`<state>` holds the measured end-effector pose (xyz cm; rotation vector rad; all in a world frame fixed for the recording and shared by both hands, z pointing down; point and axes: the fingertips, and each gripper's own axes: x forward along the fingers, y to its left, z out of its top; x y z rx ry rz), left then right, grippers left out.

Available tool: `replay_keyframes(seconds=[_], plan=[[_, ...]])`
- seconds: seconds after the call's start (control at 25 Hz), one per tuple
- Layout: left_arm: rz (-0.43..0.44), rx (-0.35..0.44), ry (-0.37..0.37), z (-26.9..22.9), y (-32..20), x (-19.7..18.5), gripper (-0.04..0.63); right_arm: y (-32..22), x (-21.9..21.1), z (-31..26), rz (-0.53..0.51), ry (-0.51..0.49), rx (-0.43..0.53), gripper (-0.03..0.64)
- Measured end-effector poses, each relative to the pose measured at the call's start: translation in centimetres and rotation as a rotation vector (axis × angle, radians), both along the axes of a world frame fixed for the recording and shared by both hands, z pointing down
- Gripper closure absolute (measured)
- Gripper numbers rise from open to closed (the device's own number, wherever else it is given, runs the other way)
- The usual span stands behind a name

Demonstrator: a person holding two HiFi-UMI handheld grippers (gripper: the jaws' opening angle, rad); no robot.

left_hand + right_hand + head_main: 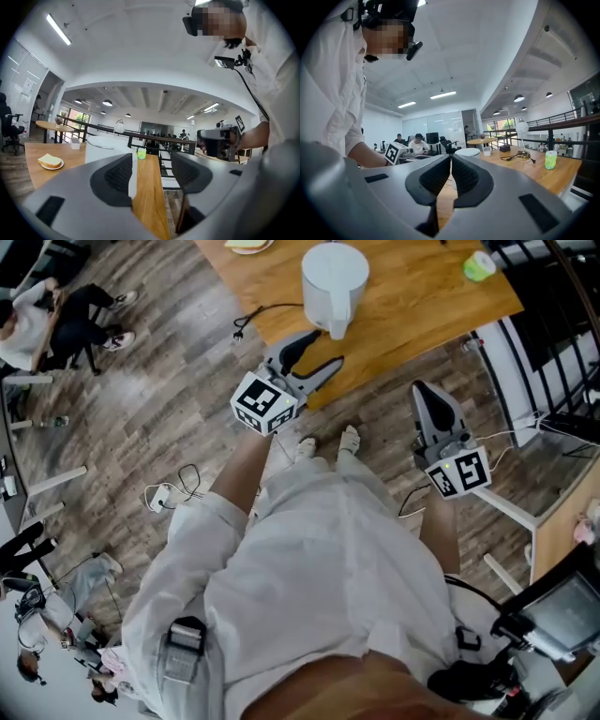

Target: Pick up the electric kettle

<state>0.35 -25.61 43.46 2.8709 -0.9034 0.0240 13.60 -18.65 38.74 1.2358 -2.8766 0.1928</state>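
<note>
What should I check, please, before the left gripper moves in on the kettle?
1. Left gripper open and empty: ok, jaws stand apart with nothing between them.
2. Kettle upright on the table: ok.
3. Kettle lined up between the jaws: not ok, in the left gripper view it stands ahead, mostly behind one jaw.
4. Cord free of the kettle: cannot tell; its plug end lies loose on the table.
5. Right gripper out of the way: ok, shut, off the table's edge.
</note>
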Motion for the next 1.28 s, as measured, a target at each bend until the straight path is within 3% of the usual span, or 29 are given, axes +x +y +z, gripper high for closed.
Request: replay_keyframes(seconds=[0.44,0.76,0.96,1.28], plan=[[-0.085,-0.036,-0.082,6.5,-6.3,2.2,0.344,-2.4,1.1,2.8,-0.023,0.022,-0.05,0.603],[-0.136,-0.016,-0.059,7.1,-8.6,4.0,0.345,-3.8,2.3,4.3,-0.003,0.031,-0.081,0.603],[-0.116,-0.02,-0.105,8.8,-10.0,5.1,0.345,-4.7,2.4,4.8,0.006,0.034,-0.094,0.603],[-0.023,-0.013,-0.114,9.9,-10.2,7.3,0.356,-4.4,3.0,5.6,0.024,0.039,-0.106,0.603]])
